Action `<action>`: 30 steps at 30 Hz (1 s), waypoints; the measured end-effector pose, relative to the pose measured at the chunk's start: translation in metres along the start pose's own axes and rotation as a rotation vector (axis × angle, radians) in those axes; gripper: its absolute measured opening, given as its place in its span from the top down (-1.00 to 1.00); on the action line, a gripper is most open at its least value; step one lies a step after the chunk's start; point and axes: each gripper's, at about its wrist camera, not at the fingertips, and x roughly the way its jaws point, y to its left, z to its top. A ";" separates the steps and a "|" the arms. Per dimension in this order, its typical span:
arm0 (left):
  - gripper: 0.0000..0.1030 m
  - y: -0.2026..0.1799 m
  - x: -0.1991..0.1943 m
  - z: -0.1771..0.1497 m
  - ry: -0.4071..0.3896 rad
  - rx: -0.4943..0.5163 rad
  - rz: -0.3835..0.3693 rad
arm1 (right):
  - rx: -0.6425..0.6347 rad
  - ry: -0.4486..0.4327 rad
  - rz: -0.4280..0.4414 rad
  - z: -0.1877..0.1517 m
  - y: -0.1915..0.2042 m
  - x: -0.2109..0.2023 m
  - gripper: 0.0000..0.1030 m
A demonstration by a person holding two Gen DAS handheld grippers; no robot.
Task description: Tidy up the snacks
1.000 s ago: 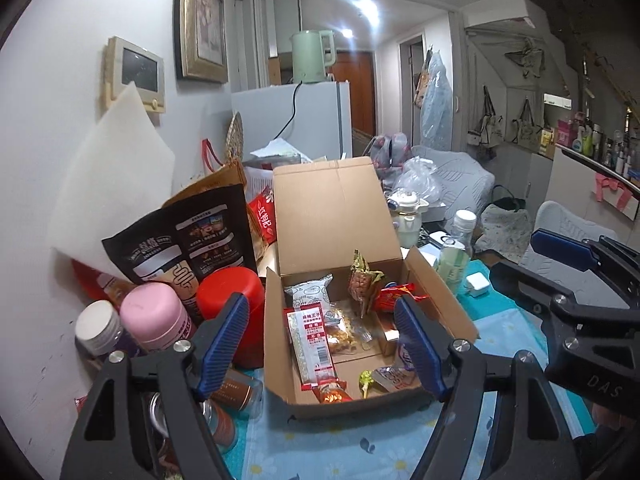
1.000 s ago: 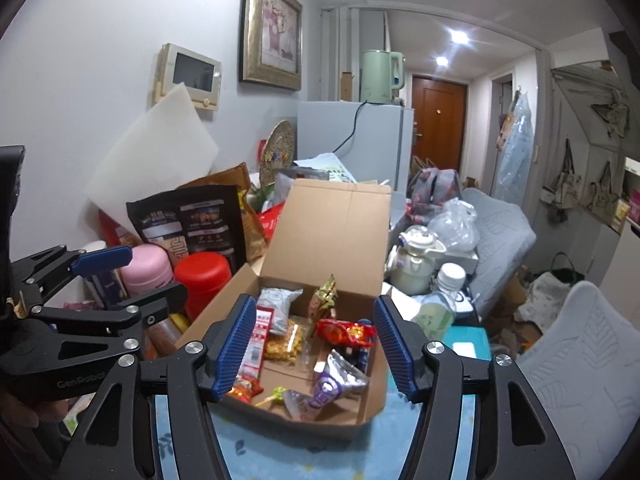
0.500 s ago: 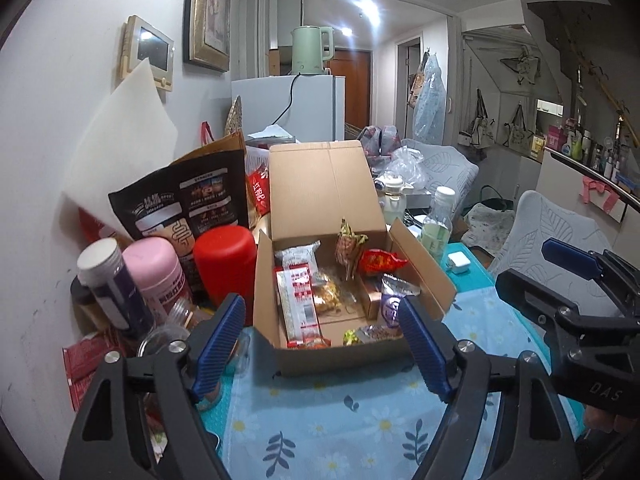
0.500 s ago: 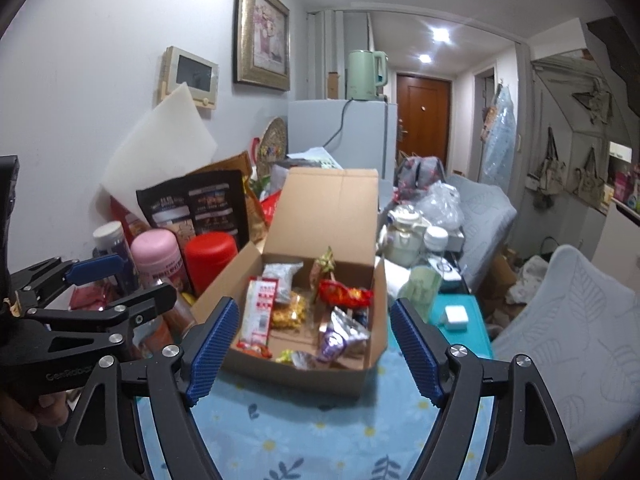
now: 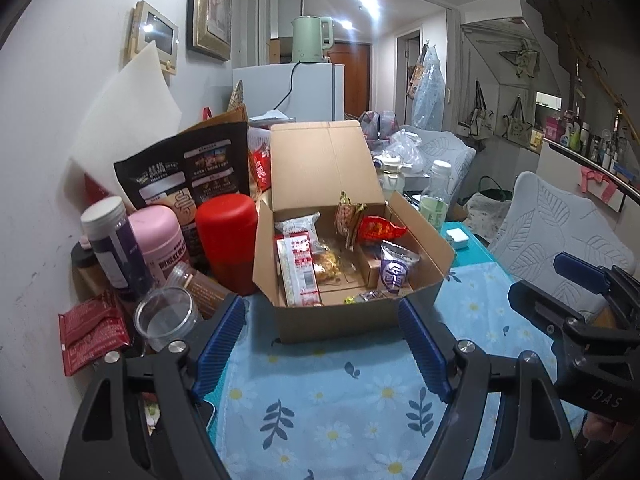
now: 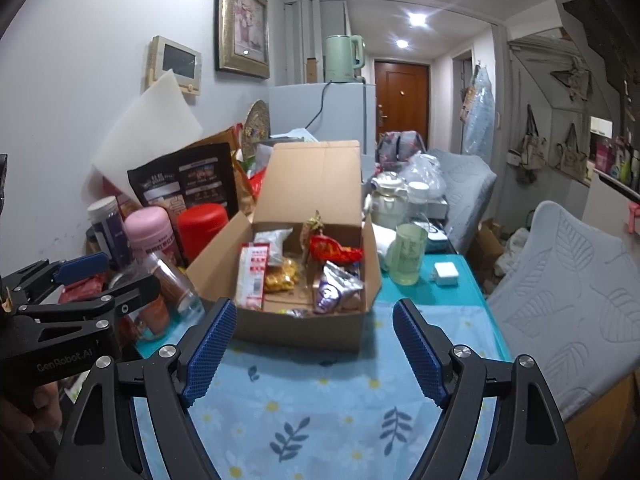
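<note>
Both claws have drawn back from the cardboard box and widened, so more flowered cloth now shows in front of it.

The left claw (image 5: 322, 344) and right claw (image 6: 312, 350) both stand spread with nothing between their blue pads, over the blue daisy-print cloth (image 5: 360, 400) on the worktop. The open cardboard box (image 5: 352, 316) of snacks sits just beyond both claws, lid flap upright, holding a red-and-white packet (image 5: 300, 268), a red wrapper (image 5: 378, 230) and a purple pouch (image 5: 394, 274); their print is too small to read. In the right wrist view the left claw's body reads "GenRobot.AI"; in the left wrist view the right one's body reads "DAS". A red canister (image 5: 228, 240) stands just left of the box.
</note>
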 end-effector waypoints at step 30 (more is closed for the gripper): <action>-0.54 -0.011 0.002 0.002 -0.014 0.023 -0.053 | -0.020 -0.001 -0.031 -0.009 -0.010 -0.009 -0.58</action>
